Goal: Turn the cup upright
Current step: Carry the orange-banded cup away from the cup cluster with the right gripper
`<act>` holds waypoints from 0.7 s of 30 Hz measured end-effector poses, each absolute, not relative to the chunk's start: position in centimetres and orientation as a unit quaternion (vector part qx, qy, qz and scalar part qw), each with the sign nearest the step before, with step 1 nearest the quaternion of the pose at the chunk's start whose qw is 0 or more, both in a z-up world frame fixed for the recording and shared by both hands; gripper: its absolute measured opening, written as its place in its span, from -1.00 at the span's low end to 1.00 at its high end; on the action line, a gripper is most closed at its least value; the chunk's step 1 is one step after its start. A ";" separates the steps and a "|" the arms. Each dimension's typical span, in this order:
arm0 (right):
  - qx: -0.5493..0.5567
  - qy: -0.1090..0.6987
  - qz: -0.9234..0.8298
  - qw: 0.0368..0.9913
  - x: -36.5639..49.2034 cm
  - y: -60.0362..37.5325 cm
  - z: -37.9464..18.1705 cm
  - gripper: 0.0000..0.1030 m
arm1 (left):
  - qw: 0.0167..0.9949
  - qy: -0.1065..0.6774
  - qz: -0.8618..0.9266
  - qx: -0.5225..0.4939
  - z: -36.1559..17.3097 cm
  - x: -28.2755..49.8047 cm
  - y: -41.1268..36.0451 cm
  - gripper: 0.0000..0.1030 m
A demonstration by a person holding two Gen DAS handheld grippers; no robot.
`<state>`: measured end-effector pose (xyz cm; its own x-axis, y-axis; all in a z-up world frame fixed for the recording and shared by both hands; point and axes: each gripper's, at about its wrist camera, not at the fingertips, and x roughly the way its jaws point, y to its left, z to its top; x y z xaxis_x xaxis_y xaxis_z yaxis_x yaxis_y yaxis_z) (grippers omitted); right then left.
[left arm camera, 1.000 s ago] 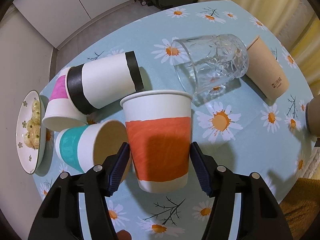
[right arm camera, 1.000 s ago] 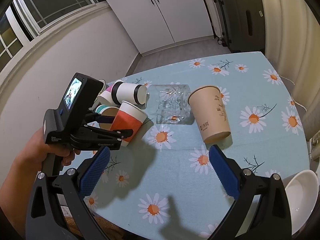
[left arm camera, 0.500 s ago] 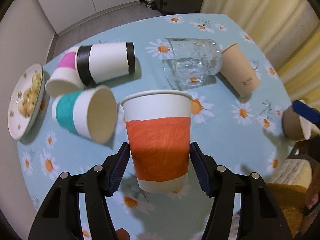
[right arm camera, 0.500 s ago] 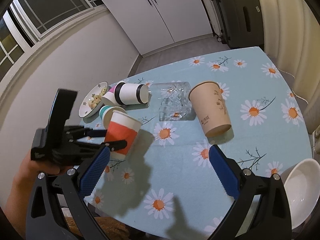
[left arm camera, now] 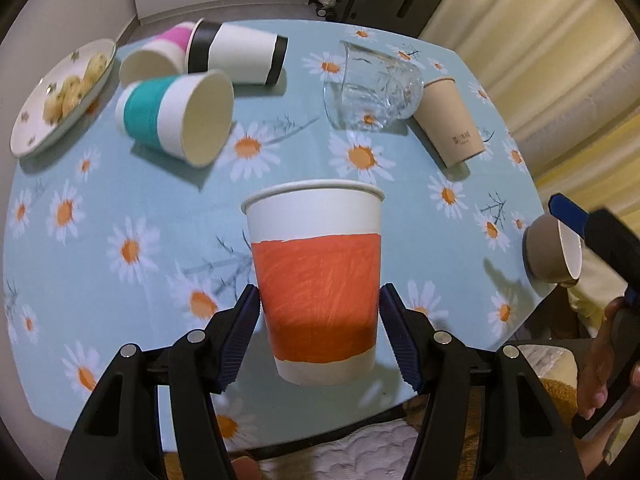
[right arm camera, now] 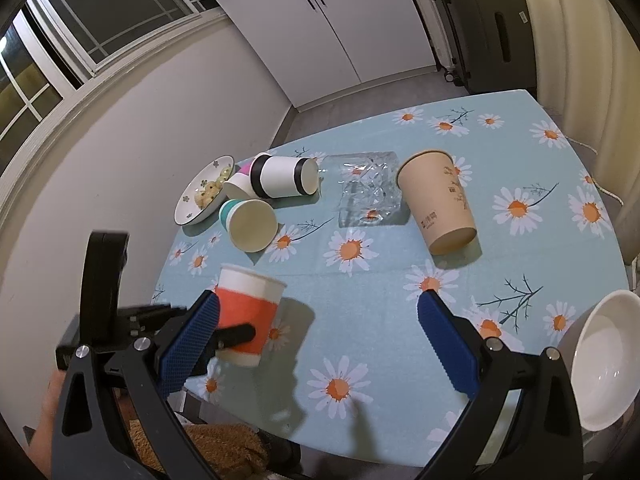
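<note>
My left gripper [left arm camera: 320, 332] is shut on a white paper cup with an orange band [left arm camera: 316, 284]. The cup is upright, mouth up, held just above the near edge of the daisy tablecloth [left arm camera: 120, 200]. In the right wrist view the same cup [right arm camera: 248, 316] hangs at the table's front left, with the left gripper [right arm camera: 236, 334] clamped on its lower part. My right gripper [right arm camera: 316, 344] is open and empty above the front of the table, to the right of the cup.
Lying on their sides: a teal-band cup [right arm camera: 248, 222], a black-band cup [right arm camera: 284, 178], a pink-band cup [left arm camera: 160, 56], a glass tumbler [right arm camera: 368, 190] and a tan cup [right arm camera: 438, 204]. A snack plate [right arm camera: 202, 196] sits far left, a white bowl [right arm camera: 608, 364] at right.
My left gripper has carried the orange-band cup back toward the table's near edge, away from the other cups, keeping it upright. The right gripper has hardly moved.
</note>
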<state>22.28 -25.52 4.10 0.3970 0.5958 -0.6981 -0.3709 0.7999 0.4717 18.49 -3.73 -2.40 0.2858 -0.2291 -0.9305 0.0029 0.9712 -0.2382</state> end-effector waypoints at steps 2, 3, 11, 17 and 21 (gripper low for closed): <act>0.122 0.467 0.292 0.826 22.2 -25.6 4.0 0.90 | 0.790 0.596 -0.080 -0.119 -2.9 17.7 -3.9 0.16; 0.124 0.467 0.291 0.825 22.2 -25.6 4.0 0.90 | 0.790 0.596 -0.078 -0.120 -3.1 17.5 -4.2 0.16; 0.127 0.473 0.297 0.820 21.5 -25.2 3.8 0.90 | 0.778 0.597 -0.091 -0.171 -5.1 15.9 -5.4 0.16; 0.122 0.474 0.296 0.820 21.3 -25.0 3.8 0.90 | 0.787 0.590 -0.088 -0.157 -5.2 15.5 -6.4 0.19; 0.121 0.476 0.296 0.819 21.4 -24.9 3.6 0.90 | 0.787 0.597 -0.077 -0.137 -5.5 15.6 -6.8 0.35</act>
